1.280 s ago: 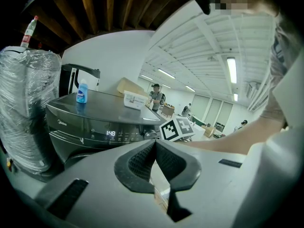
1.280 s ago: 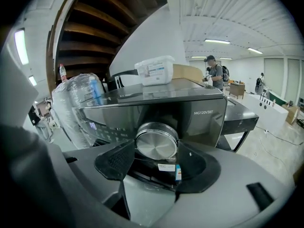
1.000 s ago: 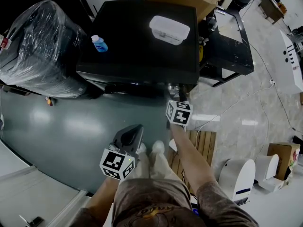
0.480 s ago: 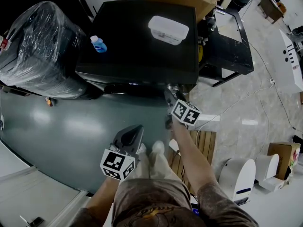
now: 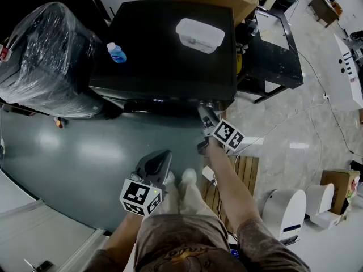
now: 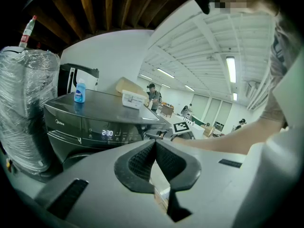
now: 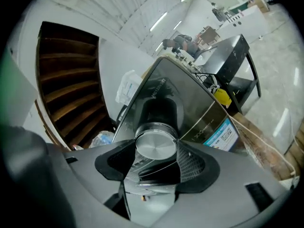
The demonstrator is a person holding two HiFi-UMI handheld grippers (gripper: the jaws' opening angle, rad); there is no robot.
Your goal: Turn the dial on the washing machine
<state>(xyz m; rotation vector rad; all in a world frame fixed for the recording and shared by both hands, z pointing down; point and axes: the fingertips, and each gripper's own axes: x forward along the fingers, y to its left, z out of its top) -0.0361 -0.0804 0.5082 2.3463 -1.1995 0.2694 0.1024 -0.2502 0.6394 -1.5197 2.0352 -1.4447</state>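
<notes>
The dark washing machine (image 5: 170,50) stands in front of me, its display (image 6: 108,133) reading 2:30. Its round silver dial (image 7: 156,145) is on the front panel's right end. My right gripper (image 7: 156,152) is shut on the dial, one ribbed pad on each side of it. In the head view the right gripper (image 5: 205,113) reaches under the machine's front edge and hides most of the dial. The left gripper (image 5: 163,156) hangs back over the grey floor, near my feet. It is shut, with nothing between its fingers (image 6: 142,161).
On the machine's top lie a blue bottle (image 5: 116,52) and a white plastic box (image 5: 199,34). A plastic-wrapped bulky appliance (image 5: 45,55) stands to the left. A black table (image 5: 275,55) is on the right, and a wooden pallet (image 5: 241,171) lies by my right foot.
The right gripper has rolled clockwise around the dial, so its marker cube has swung to the right. The left gripper has stayed where it was.
</notes>
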